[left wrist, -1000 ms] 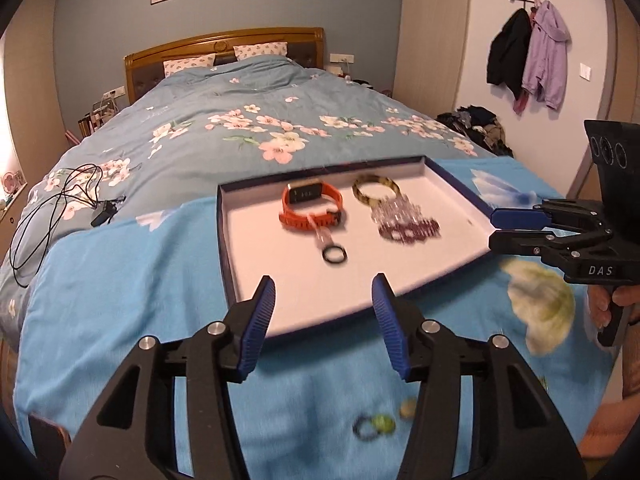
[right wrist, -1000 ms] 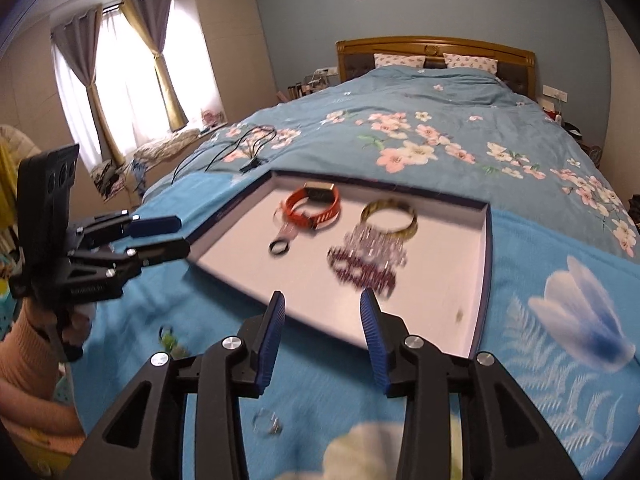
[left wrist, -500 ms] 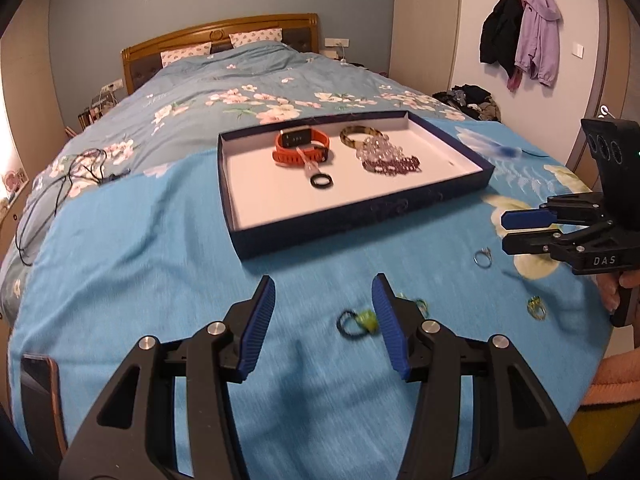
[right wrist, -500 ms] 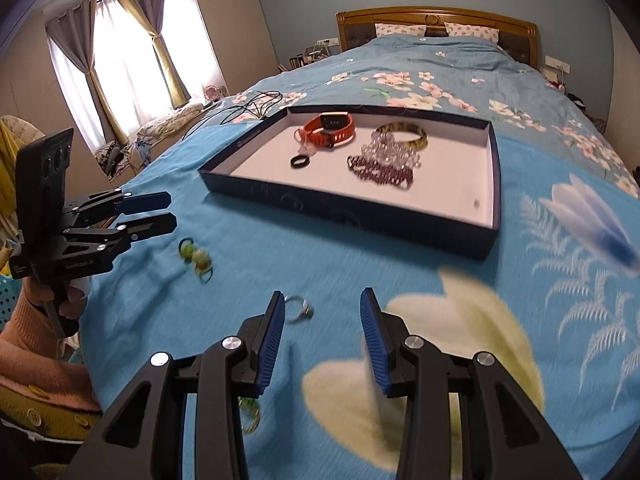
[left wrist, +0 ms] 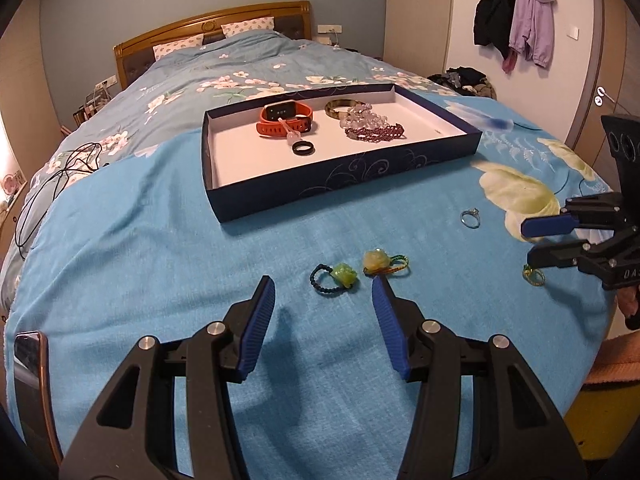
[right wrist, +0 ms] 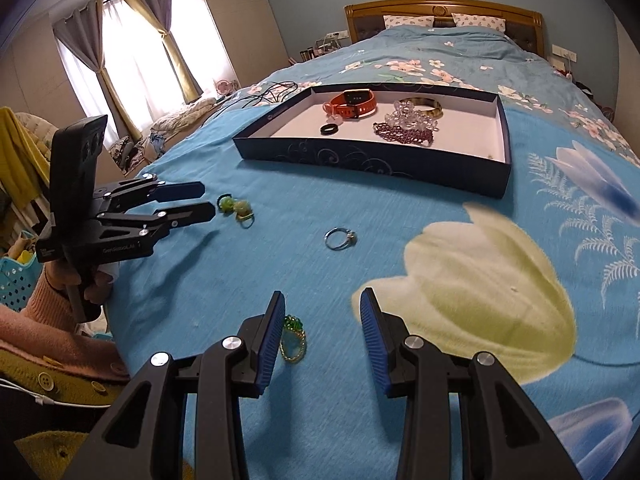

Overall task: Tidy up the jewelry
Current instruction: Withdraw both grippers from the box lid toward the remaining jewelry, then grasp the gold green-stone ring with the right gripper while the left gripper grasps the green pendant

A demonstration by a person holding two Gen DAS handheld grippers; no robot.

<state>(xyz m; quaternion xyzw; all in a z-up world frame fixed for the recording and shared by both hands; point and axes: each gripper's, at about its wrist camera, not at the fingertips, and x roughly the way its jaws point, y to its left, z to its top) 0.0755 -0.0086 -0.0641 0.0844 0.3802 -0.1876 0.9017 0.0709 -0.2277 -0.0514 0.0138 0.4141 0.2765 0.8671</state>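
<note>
A dark blue tray (left wrist: 348,176) (right wrist: 372,160) on the bed holds an orange watch (left wrist: 286,118), a black ring (left wrist: 303,148), a brown bangle (left wrist: 340,106) and bead bracelets (left wrist: 374,130). On the blue cloth lie a green charm ring (left wrist: 340,276), a yellow charm ring (left wrist: 380,262), a silver ring (left wrist: 470,218) (right wrist: 340,238) and a green-gold ring (left wrist: 534,276) (right wrist: 294,340). My left gripper (left wrist: 323,286) (right wrist: 208,200) is open just short of the two charm rings. My right gripper (right wrist: 322,300) (left wrist: 530,242) is open, with the green-gold ring beside its left finger.
Black cables (left wrist: 52,184) lie on the duvet to the left of the tray. A phone (left wrist: 30,364) lies at the cloth's left edge. Coats (left wrist: 516,12) hang on the right wall. The bed's edge runs close under both grippers.
Both grippers have pulled back and down from over the tray to the near part of the cloth. The loose rings have come into view. Both stay open.
</note>
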